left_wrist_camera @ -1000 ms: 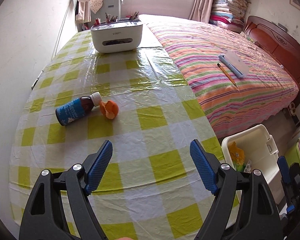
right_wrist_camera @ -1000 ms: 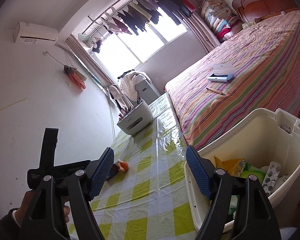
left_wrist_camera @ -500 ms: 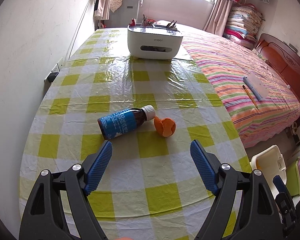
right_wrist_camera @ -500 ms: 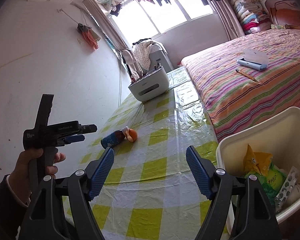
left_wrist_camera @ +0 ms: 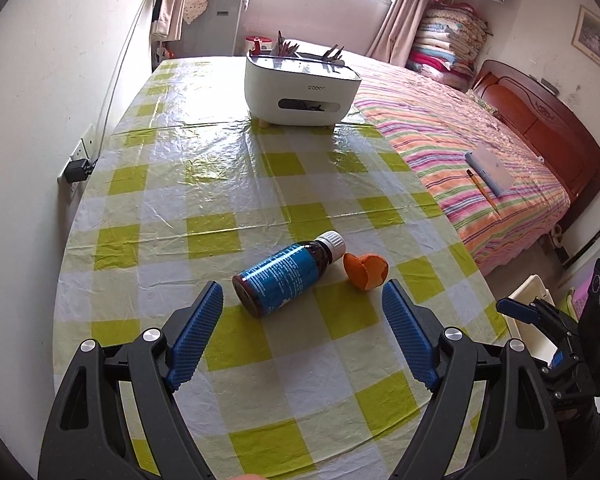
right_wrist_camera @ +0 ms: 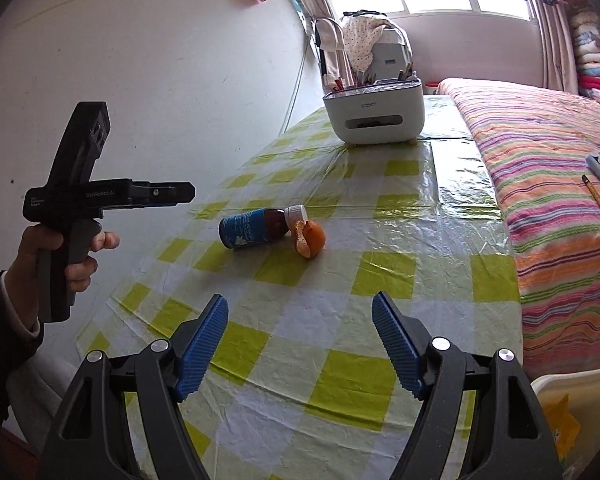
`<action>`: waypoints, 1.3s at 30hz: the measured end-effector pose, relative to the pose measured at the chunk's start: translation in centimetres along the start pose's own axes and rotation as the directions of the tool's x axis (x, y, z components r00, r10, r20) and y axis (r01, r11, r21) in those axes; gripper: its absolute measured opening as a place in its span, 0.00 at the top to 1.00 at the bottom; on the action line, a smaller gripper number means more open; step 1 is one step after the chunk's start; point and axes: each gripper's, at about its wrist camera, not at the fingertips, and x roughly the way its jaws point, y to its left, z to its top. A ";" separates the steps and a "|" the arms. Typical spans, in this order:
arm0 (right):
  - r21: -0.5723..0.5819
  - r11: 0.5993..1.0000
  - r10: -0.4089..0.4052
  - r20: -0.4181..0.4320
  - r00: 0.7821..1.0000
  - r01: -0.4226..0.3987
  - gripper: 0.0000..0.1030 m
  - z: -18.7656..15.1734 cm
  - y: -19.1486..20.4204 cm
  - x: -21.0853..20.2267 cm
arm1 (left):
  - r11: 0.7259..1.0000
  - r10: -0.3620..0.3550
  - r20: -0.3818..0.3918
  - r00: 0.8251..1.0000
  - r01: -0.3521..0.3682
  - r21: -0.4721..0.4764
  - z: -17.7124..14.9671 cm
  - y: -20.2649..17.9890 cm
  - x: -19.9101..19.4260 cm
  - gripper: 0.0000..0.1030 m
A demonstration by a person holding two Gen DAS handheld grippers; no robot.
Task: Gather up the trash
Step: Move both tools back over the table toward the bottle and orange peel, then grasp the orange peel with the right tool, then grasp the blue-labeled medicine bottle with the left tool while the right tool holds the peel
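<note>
A brown bottle (left_wrist_camera: pixel 284 272) with a blue label and white cap lies on its side on the green-checked tablecloth (left_wrist_camera: pixel 228 160). A piece of orange peel (left_wrist_camera: pixel 366 272) lies right beside its cap. My left gripper (left_wrist_camera: pixel 302 286) hangs open just short of both, nothing between its pads. From the right wrist view the bottle (right_wrist_camera: pixel 252 228) and peel (right_wrist_camera: pixel 310 238) lie further ahead, and my right gripper (right_wrist_camera: pixel 300 300) stands open and empty over the cloth. The left gripper (right_wrist_camera: pixel 180 192) shows there held in a hand. A white bin (right_wrist_camera: pixel 572 384) holding wrappers sits at the table's right edge.
A white organiser box (left_wrist_camera: pixel 300 88) with pencils stands at the table's far end. A wall with a plugged socket (left_wrist_camera: pixel 78 168) runs along the left. A striped bed (left_wrist_camera: pixel 480 140) with a notebook and pencil borders the right side. The bin's rim (left_wrist_camera: pixel 528 296) shows beside the table.
The left gripper has come closer to the bottle and peel, which now lie just ahead of its tips. The right gripper swung away from the bin, levelled out, and now faces the table.
</note>
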 end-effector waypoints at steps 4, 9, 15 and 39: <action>-0.066 0.998 -0.015 -0.068 0.998 0.010 0.30 1.7 1.0 3.4 | 1.000 -0.013 -0.007 1.000 0.013 0.011 0.5 0.3 0.9 0.22; -0.104 0.994 -0.036 -0.117 0.992 0.024 0.30 3.4 1.7 6.9 | 0.998 0.013 -0.016 1.000 -0.012 0.058 0.6 0.1 1.9 0.22; -0.103 0.994 -0.040 -0.161 0.986 0.023 0.30 4.6 1.5 10.1 | 0.999 0.004 -0.023 1.000 -0.003 0.041 0.8 1.5 2.7 0.22; 0.046 0.998 0.038 -0.188 0.981 -0.030 0.72 4.5 -2.0 11.8 | 0.977 0.003 -0.160 0.987 0.031 0.212 1.8 1.0 8.2 0.22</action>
